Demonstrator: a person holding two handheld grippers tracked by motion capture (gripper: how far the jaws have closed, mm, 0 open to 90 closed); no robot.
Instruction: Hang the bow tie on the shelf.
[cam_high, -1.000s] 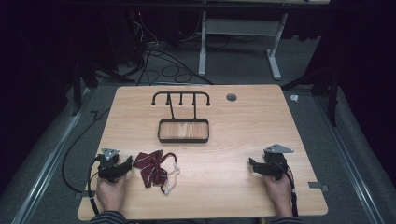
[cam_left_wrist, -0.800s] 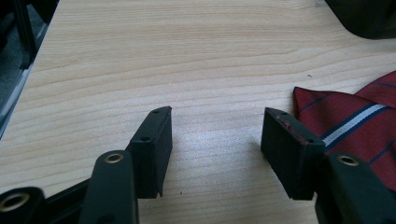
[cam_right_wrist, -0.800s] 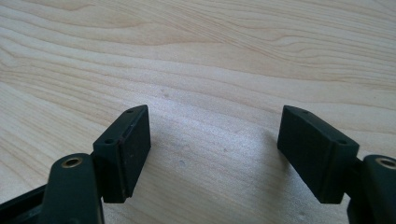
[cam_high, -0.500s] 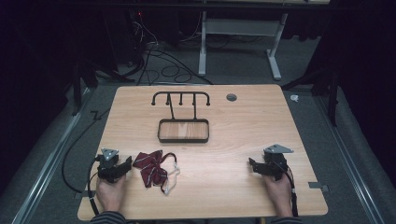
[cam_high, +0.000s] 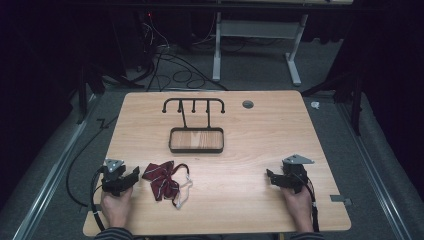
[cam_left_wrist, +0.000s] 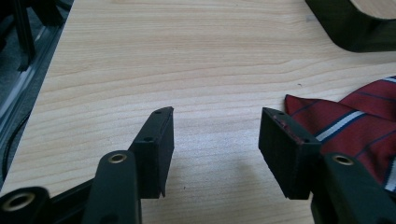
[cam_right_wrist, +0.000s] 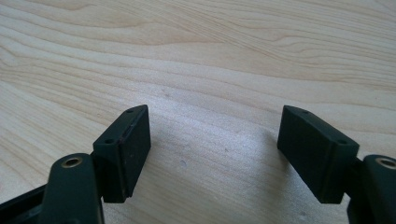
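Observation:
A dark red striped bow tie (cam_high: 162, 178) with a white strap lies on the wooden table (cam_high: 250, 135) near its front left. In the left gripper view the bow tie (cam_left_wrist: 355, 121) lies just right of the right jaw. My left gripper (cam_high: 131, 176) rests on the table just left of the tie, open, with bare wood between its jaws (cam_left_wrist: 215, 140). My right gripper (cam_high: 271, 177) rests at the front right, open wide over bare wood (cam_right_wrist: 212, 149). A black stand with a wooden tray base (cam_high: 196, 141) and a hook rail (cam_high: 194, 103) stands mid-table.
A round grommet hole (cam_high: 247, 104) sits at the table's back right. Cables lie on the floor behind the table, beside a white desk frame (cam_high: 255, 45). A cable (cam_high: 82, 155) trails off the left table edge.

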